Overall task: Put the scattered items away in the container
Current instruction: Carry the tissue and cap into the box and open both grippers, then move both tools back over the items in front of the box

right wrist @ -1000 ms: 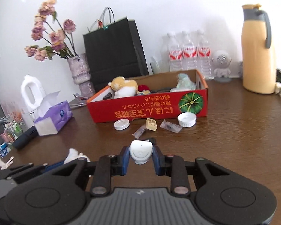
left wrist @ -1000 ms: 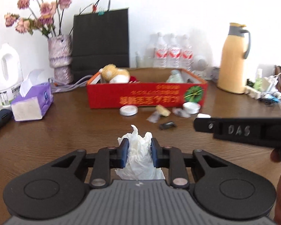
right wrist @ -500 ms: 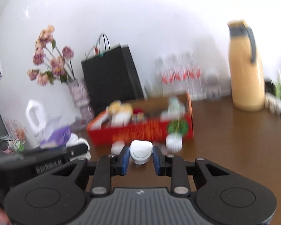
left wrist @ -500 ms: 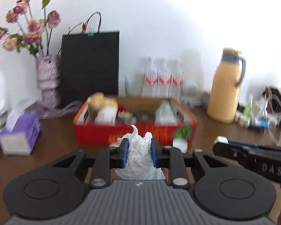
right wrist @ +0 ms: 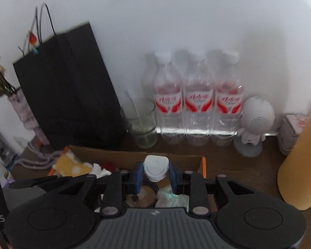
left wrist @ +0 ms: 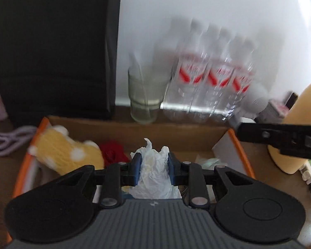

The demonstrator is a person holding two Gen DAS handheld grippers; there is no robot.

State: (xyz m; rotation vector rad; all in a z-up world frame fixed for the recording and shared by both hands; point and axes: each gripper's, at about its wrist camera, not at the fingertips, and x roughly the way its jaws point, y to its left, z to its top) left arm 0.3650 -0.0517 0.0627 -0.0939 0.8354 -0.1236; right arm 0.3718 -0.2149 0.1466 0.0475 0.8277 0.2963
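In the left wrist view, the left gripper (left wrist: 154, 162) hangs over the open box (left wrist: 134, 127), its blue pads pressed on either side of a crumpled white tissue (left wrist: 154, 172) that fills the gap between them. Below and to the left, inside the box, lies a yellow plush (left wrist: 60, 151) with white spots, and a red item (left wrist: 113, 151) sits just beside it; a pale green wrapper (left wrist: 209, 161) lies toward the box's right end. Behind the box stand a black bag (left wrist: 51, 45), a glass (left wrist: 145, 97) and three water bottles (left wrist: 213, 76), blurred by motion. The right gripper (left wrist: 280, 140) reaches in from the right edge, in front of a yellow jug (left wrist: 300, 108). In the right wrist view, the right gripper (right wrist: 155, 171) is closed on a small white case (right wrist: 156, 167), held above the right part of the box (right wrist: 134, 155), near its far wall. Under it lie a round coil (right wrist: 143, 195) and the green wrapper (right wrist: 172, 197); the plush (right wrist: 70, 165) shows at the left end. The bag (right wrist: 68, 95), glass (right wrist: 141, 122), bottles (right wrist: 197, 103), a white round-headed figure (right wrist: 255, 120) and the jug (right wrist: 304, 161) stand behind on the wooden table (right wrist: 248, 172).
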